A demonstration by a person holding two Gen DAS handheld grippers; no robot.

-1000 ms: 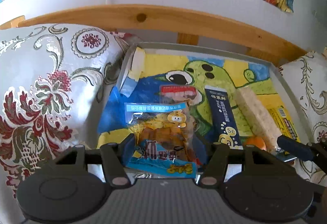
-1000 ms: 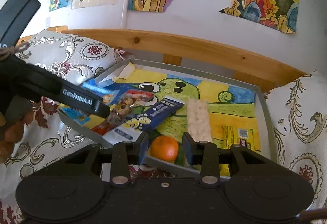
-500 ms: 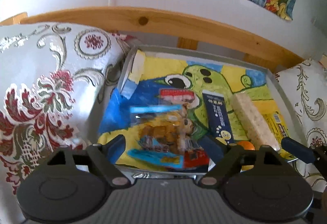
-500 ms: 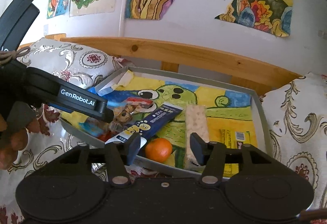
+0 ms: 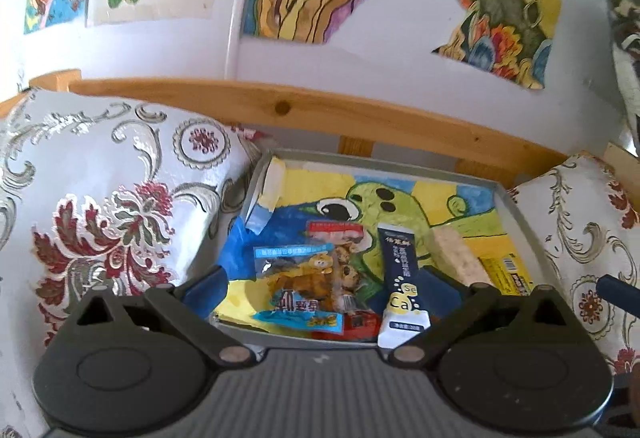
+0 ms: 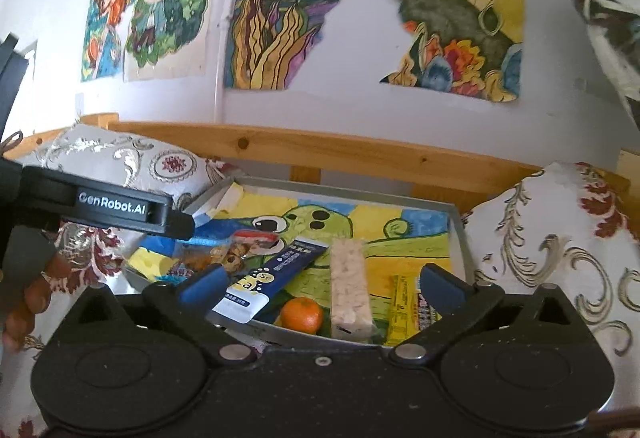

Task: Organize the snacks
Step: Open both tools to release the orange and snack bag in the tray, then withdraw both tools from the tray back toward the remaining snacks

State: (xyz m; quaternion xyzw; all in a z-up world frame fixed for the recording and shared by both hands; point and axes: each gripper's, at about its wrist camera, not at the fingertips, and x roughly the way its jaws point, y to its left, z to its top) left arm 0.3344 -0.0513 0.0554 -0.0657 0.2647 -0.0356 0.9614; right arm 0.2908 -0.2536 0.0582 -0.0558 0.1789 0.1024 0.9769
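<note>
Left gripper (image 5: 322, 288) spread wide and empty low in frame, right gripper (image 6: 320, 282) spread too, snacks lying in the tray (image 6: 460, 234) at centre, blue packet (image 5: 298, 284) lower left, navy stick (image 6: 276, 278) beside the orange (image 6: 301, 315), rice bar (image 6: 349, 286) right of both.

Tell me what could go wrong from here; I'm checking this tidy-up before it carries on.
The dark blue packet juts over the tray's near rim, so a nudge might tip it out. The orange sits loose beside the rice bar and may roll if the tray shifts. Both tongs, left and right, are open and close together; they could bump.
</note>
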